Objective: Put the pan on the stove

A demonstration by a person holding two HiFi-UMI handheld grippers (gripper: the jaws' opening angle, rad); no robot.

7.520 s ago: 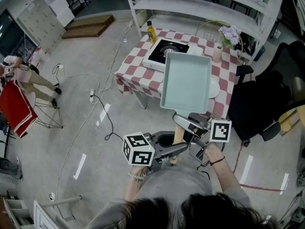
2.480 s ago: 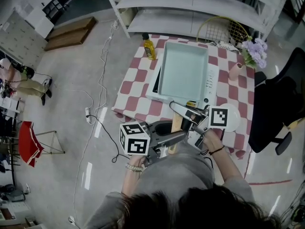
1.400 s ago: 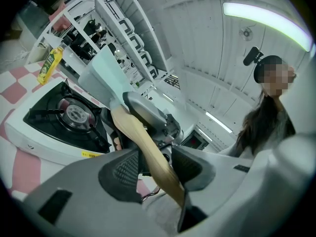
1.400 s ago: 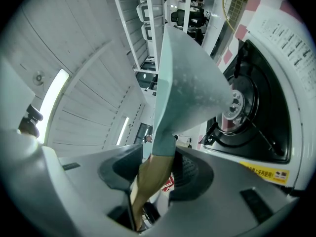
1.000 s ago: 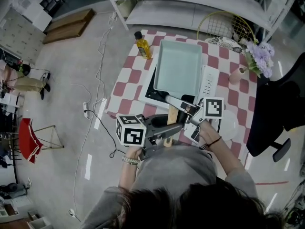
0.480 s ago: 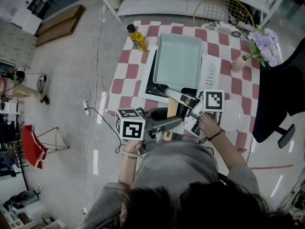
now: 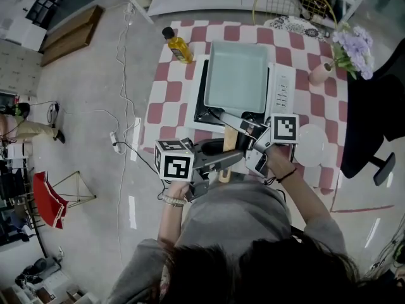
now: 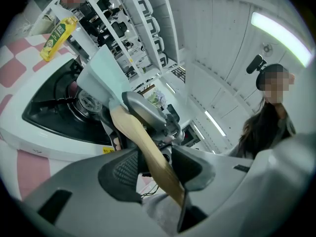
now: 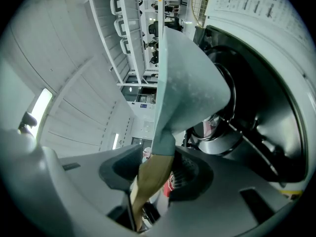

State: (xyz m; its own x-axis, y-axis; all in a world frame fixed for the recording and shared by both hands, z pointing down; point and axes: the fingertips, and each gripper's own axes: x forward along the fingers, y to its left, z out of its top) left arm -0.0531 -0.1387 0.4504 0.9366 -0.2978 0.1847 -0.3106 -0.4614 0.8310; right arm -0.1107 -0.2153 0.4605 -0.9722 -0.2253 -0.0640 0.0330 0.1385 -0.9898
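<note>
Checkered table (image 7: 169,97) holds white stove (image 7: 282,92). Two tools, left gripper (image 8: 157,169) and right gripper (image 9: 154,174), both pinch wooden handle (image 7: 230,139), one behind other. Two grips keep long pan (image 7: 236,75) steady. It sits out ahead of both tools, right over stove; cannot tell if it rests there.

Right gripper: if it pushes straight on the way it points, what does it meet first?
The right gripper grips the handle of the pan; straight ahead that pan leads, likely meeting the stove first, depth unclear.
</note>
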